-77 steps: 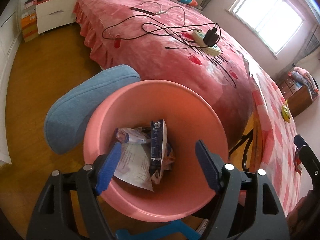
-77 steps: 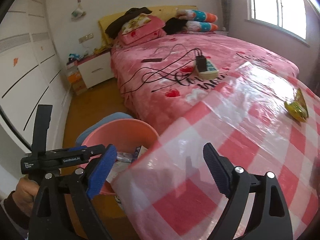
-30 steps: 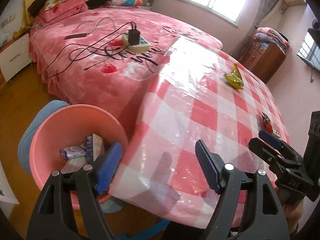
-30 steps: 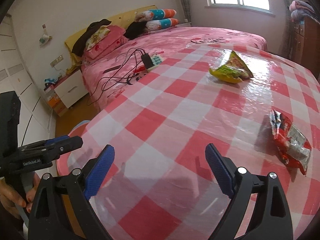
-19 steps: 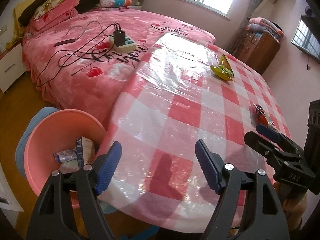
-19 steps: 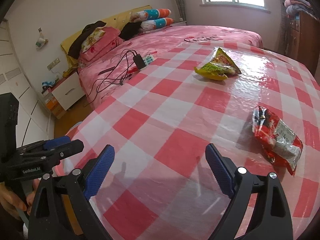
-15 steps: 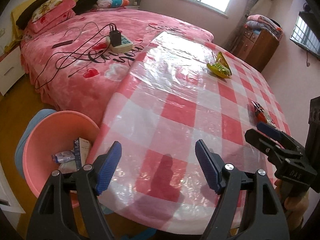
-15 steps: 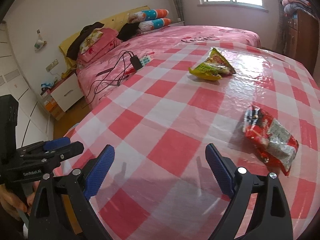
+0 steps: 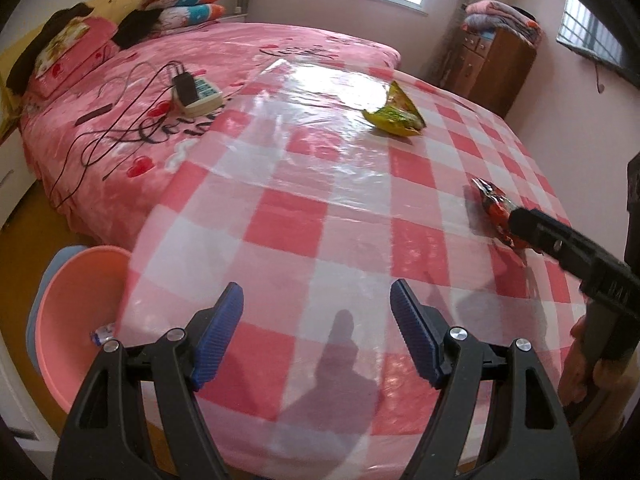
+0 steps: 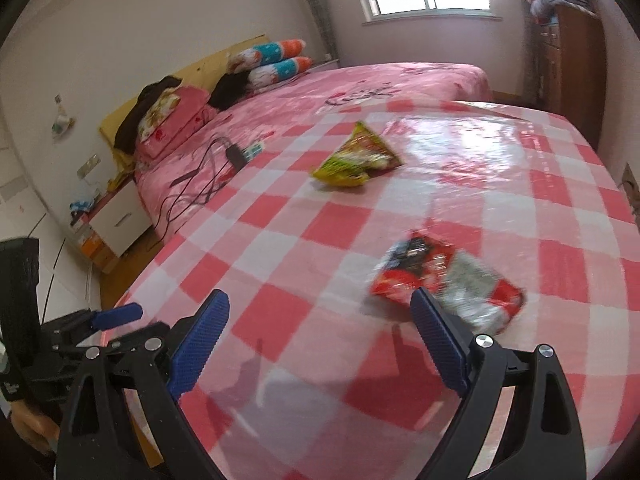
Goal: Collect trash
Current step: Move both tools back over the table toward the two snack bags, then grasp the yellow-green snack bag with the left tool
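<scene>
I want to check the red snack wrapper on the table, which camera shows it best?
The right wrist view: the red snack wrapper lies flat just beyond the open right gripper, though blurred. In the left wrist view it is small, edge-on and partly hidden behind a gripper finger.

Left claw (image 9: pixel 316 330): black plastic frame, two angular arms, each tipped with a ribbed blue pad (image 9: pixel 218 334) — silver screw heads at the pivots. Right claw (image 10: pixel 320 346): same build, black with blue ribbed pads and silver screws. Lower right of left wrist view: bare skin of the right hand (image 9: pixel 578 368) around a black handle. Lower left of right wrist view: left hand (image 10: pixel 34 426), dark sleeve cuff.
</scene>
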`<state>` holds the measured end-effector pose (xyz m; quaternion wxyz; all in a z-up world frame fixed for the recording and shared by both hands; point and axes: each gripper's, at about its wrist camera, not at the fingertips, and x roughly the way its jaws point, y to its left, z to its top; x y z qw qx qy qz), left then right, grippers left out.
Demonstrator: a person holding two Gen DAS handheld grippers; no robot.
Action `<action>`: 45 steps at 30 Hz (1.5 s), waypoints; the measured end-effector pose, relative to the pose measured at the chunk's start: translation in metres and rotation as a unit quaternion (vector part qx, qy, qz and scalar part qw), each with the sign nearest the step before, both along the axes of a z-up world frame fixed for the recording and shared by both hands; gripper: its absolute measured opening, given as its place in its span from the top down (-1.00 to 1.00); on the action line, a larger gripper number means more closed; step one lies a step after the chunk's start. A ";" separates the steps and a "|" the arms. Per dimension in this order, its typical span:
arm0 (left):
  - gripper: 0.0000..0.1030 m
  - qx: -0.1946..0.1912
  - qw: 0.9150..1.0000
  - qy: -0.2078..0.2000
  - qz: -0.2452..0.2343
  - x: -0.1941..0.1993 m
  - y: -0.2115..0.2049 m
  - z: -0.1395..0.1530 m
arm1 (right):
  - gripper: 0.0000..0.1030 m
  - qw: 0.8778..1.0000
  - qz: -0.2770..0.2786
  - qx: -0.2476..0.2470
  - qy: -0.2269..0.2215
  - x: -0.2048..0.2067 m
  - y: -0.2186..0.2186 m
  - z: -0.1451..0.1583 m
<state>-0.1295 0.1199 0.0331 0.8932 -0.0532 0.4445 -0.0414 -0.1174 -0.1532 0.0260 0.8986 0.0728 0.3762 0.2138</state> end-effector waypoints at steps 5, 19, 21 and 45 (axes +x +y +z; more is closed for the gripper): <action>-0.49 0.009 1.000 -0.005 -0.025 0.010 -0.024 0.005 | -0.77 1.000 -0.019 0.017 0.000 0.008 -0.031 0.002; -0.49 0.047 0.994 -0.042 -0.086 0.096 -0.087 0.028 | -0.77 0.998 -0.042 0.029 0.041 0.036 -0.086 -0.023; -0.49 0.050 0.994 -0.044 -0.092 0.117 -0.094 0.027 | -0.77 0.998 -0.037 0.028 0.042 0.038 -0.084 -0.024; -0.40 0.081 0.987 -0.031 -0.134 0.243 -0.125 -0.019 | -0.77 0.998 -0.002 -0.002 0.058 0.057 -0.069 -0.038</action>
